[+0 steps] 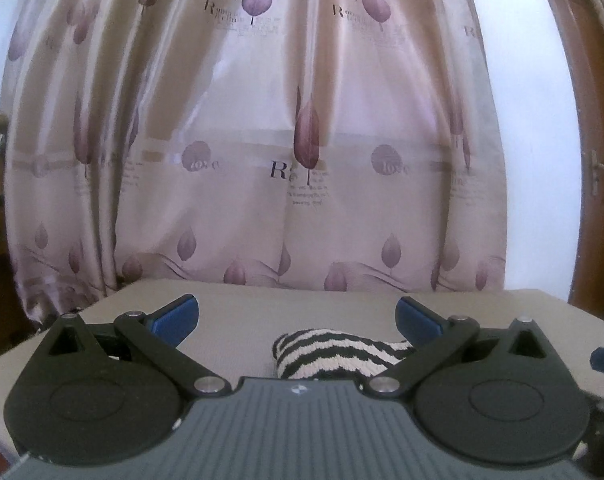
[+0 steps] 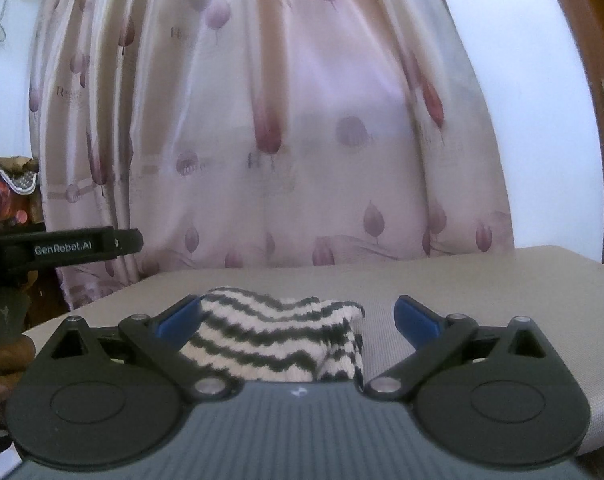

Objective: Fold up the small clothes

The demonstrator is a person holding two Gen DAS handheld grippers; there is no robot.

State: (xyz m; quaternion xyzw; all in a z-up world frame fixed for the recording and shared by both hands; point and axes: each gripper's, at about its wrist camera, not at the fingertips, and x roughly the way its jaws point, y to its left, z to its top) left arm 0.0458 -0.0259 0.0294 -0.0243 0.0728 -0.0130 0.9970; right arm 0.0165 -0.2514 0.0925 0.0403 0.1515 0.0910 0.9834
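We see a small knitted garment with black and white zigzag stripes lying bunched on the grey worktop, in front of the leaf-print curtain. It looks soft, light and floppy, so we would pinch an outer edge. Left hand-held gripper and right hand-held gripper stand wide apart, holding nothing.

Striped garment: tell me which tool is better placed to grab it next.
Right. In the right wrist view the striped garment fills most of the gap between the open right tool. The left tool, also open, sees only part of it, low and off toward its right finger.
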